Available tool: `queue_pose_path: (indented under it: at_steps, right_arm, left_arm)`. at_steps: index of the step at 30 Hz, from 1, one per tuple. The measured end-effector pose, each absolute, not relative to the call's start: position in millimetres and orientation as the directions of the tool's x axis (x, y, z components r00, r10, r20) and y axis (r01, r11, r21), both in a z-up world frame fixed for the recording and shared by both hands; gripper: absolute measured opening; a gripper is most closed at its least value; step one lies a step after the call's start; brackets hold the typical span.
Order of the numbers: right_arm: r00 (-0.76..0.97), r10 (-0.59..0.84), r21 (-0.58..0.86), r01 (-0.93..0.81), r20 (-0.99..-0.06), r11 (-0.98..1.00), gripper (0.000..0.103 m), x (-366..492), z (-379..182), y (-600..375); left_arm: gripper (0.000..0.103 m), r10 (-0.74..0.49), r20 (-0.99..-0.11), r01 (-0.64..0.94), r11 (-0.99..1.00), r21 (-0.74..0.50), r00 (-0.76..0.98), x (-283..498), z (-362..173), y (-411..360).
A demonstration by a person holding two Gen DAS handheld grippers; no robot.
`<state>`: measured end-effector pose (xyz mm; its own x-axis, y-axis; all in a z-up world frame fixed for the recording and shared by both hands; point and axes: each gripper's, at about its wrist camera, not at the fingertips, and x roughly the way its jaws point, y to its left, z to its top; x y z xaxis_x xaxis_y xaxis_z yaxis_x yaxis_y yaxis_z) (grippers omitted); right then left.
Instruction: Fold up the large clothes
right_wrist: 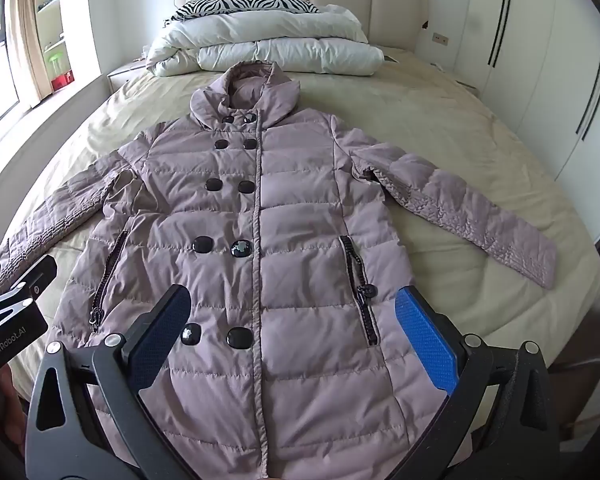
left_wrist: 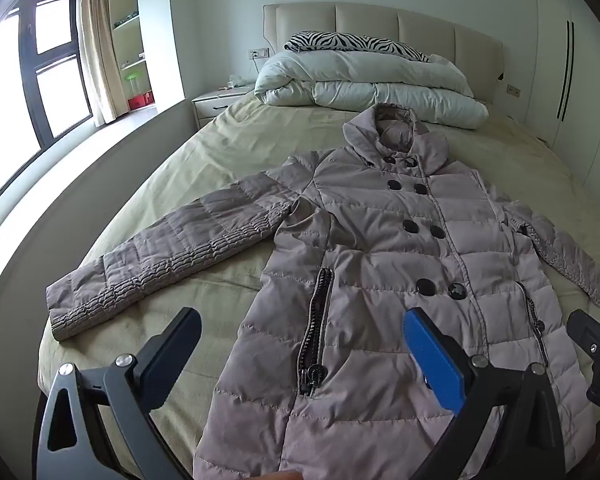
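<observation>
Hovering spread and empty, left hand-held gripper (left_wrist: 302,344) and right hand-held gripper (right_wrist: 294,326) over the hem of the coat (right_wrist: 256,216), lying buttoned-up on the bed (right_wrist: 440,120), long axis toward 12 o'clock; neither seemingly nearer.

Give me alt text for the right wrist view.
A mauve quilted coat lies buttoned and face up on a bed, both sleeves spread outward. The right tongs hover open above its hem; a folded white duvet sits by the headboard.
</observation>
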<state>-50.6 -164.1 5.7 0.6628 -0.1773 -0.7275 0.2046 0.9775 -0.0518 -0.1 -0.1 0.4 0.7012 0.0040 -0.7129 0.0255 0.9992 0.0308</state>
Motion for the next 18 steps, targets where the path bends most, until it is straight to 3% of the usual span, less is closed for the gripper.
queue_pose_path:
  at_steps: [18]
  right_arm:
    - [0.658, -0.179, -0.056, 0.203, -0.731, 0.978, 0.103, -49.1, 4.1, -163.7]
  left_arm:
    - [0.103, 0.012, -0.710, 0.026, 0.999, 0.043, 0.704, -0.4, 0.5, -0.8]
